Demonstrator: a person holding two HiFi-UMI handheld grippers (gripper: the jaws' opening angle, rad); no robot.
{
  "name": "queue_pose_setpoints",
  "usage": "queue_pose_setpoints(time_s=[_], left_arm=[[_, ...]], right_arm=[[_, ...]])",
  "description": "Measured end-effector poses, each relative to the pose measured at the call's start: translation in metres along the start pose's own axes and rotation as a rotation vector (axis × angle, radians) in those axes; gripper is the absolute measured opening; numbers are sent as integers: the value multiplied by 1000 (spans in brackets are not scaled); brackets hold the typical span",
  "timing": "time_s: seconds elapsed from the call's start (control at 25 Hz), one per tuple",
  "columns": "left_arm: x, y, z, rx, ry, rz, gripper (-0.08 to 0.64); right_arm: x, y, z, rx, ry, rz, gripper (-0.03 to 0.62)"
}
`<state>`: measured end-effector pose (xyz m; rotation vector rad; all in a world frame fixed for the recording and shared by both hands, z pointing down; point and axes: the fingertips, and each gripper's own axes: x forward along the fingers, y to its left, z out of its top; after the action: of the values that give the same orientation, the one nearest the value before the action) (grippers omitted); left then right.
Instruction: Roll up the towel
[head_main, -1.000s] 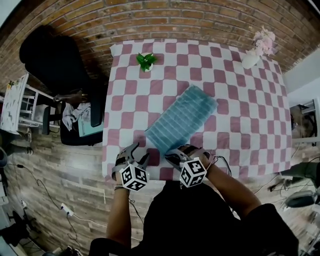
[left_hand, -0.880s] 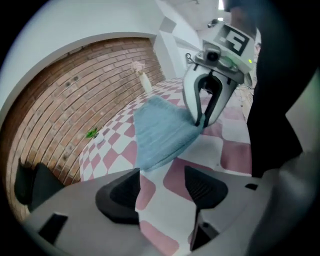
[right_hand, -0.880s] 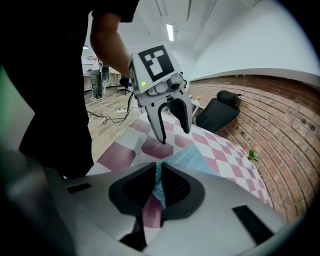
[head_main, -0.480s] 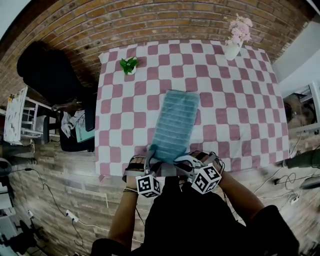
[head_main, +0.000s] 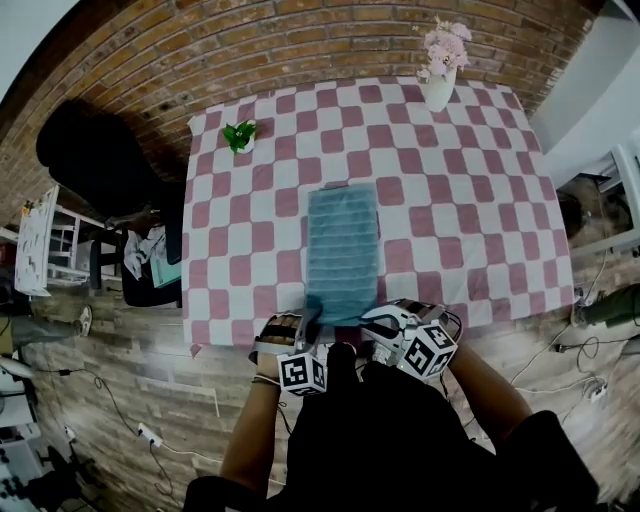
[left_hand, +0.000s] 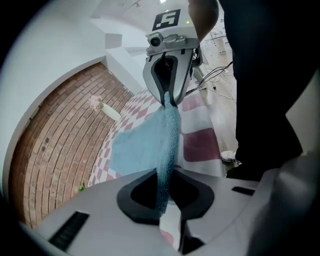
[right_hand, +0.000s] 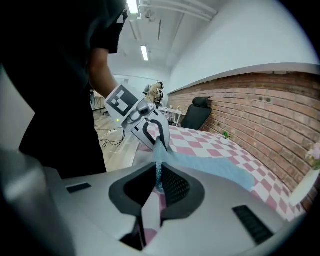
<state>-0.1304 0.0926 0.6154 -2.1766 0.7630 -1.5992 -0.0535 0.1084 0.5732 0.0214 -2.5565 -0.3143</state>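
A blue-green towel (head_main: 342, 250) lies flat and lengthwise on the pink-and-white checked table (head_main: 450, 200), its near end at the table's front edge. My left gripper (head_main: 306, 322) has just been closing and is shut on the towel's near left corner (left_hand: 166, 165). My right gripper (head_main: 376, 322) is shut on the near right corner (right_hand: 158, 175). The near edge is lifted and stretched between them. Each gripper view shows the other gripper, the right gripper (left_hand: 169, 102) and the left gripper (right_hand: 159, 143), pinching the cloth.
A small green plant (head_main: 239, 135) stands at the table's far left. A white vase of pink flowers (head_main: 438, 85) stands at the far right. A black office chair (head_main: 100, 140) is left of the table. Cables lie on the wooden floor (head_main: 120, 400).
The towel has swung from diagonal to straight and slid toward the near edge. The left gripper moved in from the left and closed on the near left corner. The right gripper kept its hold.
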Motion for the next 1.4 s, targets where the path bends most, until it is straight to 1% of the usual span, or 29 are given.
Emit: queue_pose_setpoints(time_s=[0.08, 0.16, 0.32, 0.4, 0.52, 0.56, 0.64, 0.76, 0.84, 0.88, 1.0, 1.08, 1.2, 1.28, 1.36, 1.4], left_arm=[[-7, -7, 8, 18, -14, -25, 43], [-12, -11, 14, 25, -44, -57, 43], [-16, -7, 22, 14, -126, -141, 44], [-15, 0, 23, -7, -163, -186, 46], [-4, 19, 23, -59, -199, -200, 48], [1, 26, 21, -75, -202, -197, 48], [14, 39, 17, -108, -202, -193, 51], [32, 48, 11, -139, -192, -193, 68], [42, 53, 8, -162, -187, -178, 82], [46, 58, 7, -177, -186, -158, 105], [50, 71, 2, -220, -185, -73, 230], [46, 73, 3, -209, -195, -26, 263], [33, 72, 6, -142, -230, 22, 265], [23, 74, 2, -117, -231, 52, 262], [14, 74, -1, -100, -239, 64, 253], [10, 71, -1, -81, -248, 63, 235]], right_arm=[[-9, 5, 3, 13, 1, 20, 31], [-16, 7, 5, 47, -15, 20, 32], [-20, -6, 2, 187, -59, -24, 32], [-17, -16, -1, 260, -86, -44, 32], [-9, -35, -11, 336, -111, -99, 32], [-7, -43, -12, 351, -107, -125, 32], [-2, -57, -18, 350, -70, -175, 33], [5, -72, -36, 316, 42, -231, 34], [10, -76, -45, 292, 94, -256, 34], [12, -77, -50, 279, 118, -271, 34], [18, -81, -61, 254, 177, -317, 34], [22, -83, -66, 246, 205, -343, 37], [24, -92, -72, 250, 246, -407, 51], [20, -100, -76, 272, 270, -463, 88], [14, -107, -77, 280, 281, -512, 109], [10, -108, -75, 268, 280, -535, 109]])
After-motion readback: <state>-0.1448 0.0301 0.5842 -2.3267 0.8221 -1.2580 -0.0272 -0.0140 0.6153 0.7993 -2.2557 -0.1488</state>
